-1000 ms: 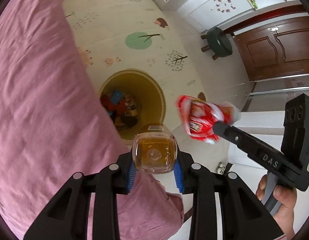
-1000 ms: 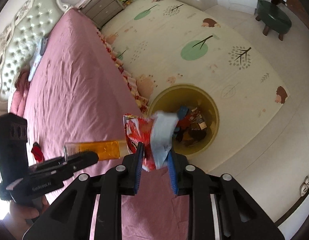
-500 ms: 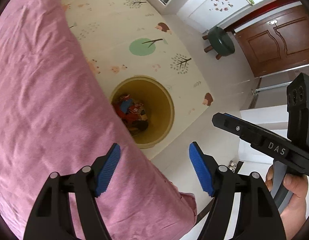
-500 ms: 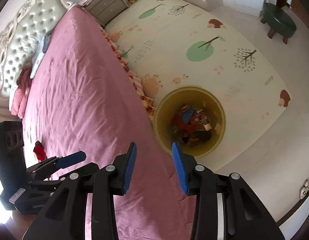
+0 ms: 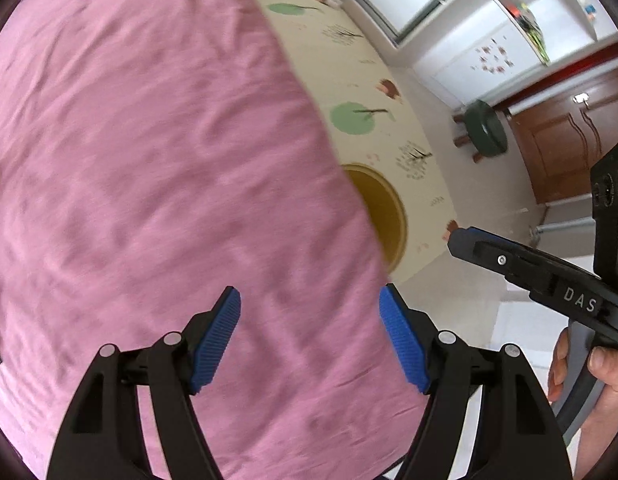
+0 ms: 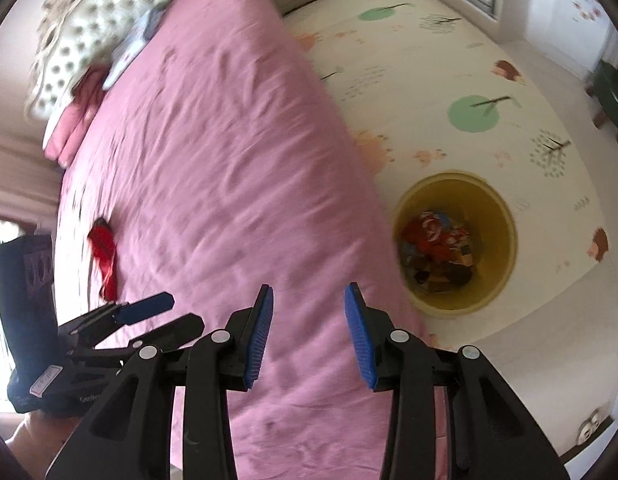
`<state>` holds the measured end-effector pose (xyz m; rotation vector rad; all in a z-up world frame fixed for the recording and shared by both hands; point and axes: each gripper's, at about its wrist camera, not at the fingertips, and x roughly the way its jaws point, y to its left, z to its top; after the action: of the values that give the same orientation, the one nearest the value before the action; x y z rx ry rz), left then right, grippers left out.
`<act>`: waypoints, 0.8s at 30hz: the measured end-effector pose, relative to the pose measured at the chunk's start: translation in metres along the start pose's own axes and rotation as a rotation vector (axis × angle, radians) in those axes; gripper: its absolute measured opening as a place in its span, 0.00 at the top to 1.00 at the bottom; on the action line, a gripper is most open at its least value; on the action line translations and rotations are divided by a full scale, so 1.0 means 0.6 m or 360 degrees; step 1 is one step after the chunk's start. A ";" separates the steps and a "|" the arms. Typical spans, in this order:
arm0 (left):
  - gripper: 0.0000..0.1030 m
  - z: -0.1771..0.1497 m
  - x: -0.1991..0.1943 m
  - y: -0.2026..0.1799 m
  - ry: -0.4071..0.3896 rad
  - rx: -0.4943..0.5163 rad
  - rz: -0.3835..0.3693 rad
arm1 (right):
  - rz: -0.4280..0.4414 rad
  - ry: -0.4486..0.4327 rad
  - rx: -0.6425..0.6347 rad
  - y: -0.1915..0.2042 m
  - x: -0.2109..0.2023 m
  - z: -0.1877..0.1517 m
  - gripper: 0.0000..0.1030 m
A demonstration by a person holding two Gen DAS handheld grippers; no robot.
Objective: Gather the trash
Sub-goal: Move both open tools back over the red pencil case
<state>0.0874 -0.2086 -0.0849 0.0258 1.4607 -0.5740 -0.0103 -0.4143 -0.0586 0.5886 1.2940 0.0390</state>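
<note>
Presently: left gripper [image 5: 309, 340] and right gripper [image 6: 309, 336], both released and empty, above the bed [image 6: 213, 168]; bin [image 6: 505, 216] of wrappers beside the bed; red scrap [image 6: 103, 248] on it.

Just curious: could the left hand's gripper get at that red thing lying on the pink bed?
Probably yes. The left gripper is open and empty, the red scrap lies just beyond it on the bedspread, with nothing between them.

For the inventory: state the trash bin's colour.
Yellow; the trash bin shows best in the right wrist view.
</note>
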 end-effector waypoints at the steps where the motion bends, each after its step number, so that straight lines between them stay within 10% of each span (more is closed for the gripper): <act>1: 0.30 -0.006 -0.008 0.012 -0.0014 -0.0013 0.0011 | 0.0004 0.0012 -0.0025 0.017 0.006 -0.003 0.64; 24: 0.26 -0.203 -0.191 0.370 -0.0257 -0.0469 0.0182 | 0.0131 0.0169 -0.0496 0.409 0.138 -0.120 0.61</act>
<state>0.0593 0.0673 -0.0655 -0.1641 1.3637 -0.2577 0.0205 -0.1483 -0.0371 0.3751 1.3332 0.3377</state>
